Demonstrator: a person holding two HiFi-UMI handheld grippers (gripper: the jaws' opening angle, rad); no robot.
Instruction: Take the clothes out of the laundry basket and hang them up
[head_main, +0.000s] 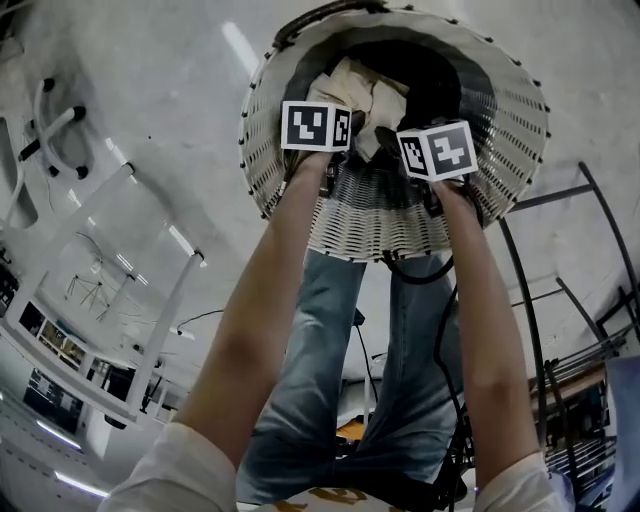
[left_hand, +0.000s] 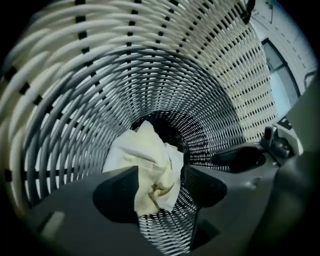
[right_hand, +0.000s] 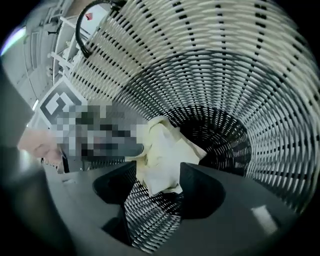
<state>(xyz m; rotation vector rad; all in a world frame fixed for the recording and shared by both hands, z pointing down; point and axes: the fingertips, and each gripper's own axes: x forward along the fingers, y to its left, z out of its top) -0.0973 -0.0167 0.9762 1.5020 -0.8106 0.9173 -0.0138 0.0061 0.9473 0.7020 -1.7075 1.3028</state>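
Cream garment (left_hand: 142, 152), crumpled at bottom of woven laundry basket (left_hand: 150, 70). Left gripper (left_hand: 161, 176) and right gripper (right_hand: 157, 170) deep inside basket, jaws spread astride garment, seemingly not yet pinching. Grasp step. Next: close on fabric, lift above basket rim.

The person wears blue jeans (head_main: 310, 400) and a top with white short sleeves (head_main: 180, 470). The left tool (left_hand: 161, 190) and right tool (right_hand: 157, 187) are dark grey with thick, blunt jaws. Each is topped by a white cube (head_main: 316, 126) printed with black square markers, and a black cable (head_main: 445, 340) runs beside the right arm.
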